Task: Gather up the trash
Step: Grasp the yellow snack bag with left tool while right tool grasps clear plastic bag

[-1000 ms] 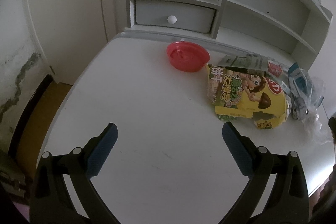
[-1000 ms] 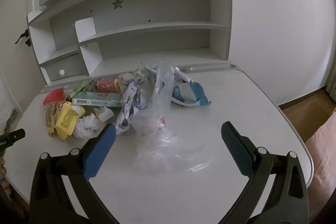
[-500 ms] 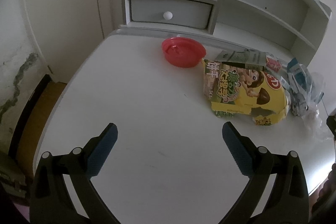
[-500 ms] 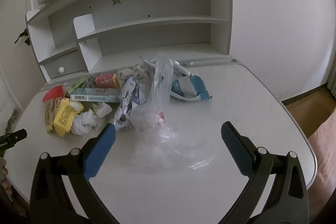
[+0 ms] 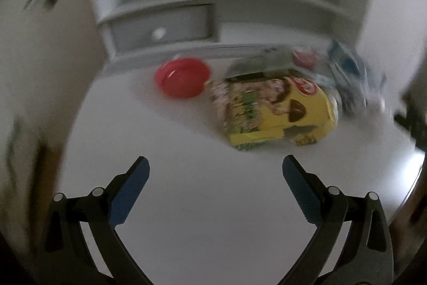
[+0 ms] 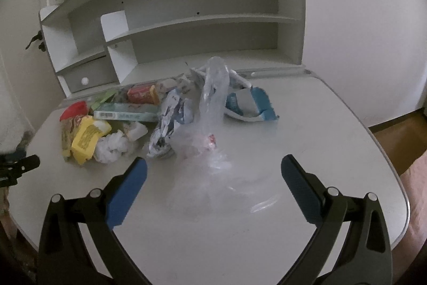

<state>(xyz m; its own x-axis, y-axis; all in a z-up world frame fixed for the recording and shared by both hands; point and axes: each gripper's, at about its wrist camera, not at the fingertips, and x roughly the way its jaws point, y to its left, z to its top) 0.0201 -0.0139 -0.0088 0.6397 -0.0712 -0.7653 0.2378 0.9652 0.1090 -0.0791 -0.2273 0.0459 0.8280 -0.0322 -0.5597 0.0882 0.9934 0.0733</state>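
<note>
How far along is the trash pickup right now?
Nothing looks collected yet. Both the left gripper and right gripper are open and empty. Still left on the table: clear plastic bag, yellow snack box, red lid, crumpled wrappers.

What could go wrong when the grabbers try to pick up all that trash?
The clear plastic bag is thin and floppy, so the open right gripper might pinch only a fold and drop it. The wrappers lie heaped together, so tugging the yellow snack packet could drag neighbours along. The left gripper view is blurred, so aiming may be off.
</note>
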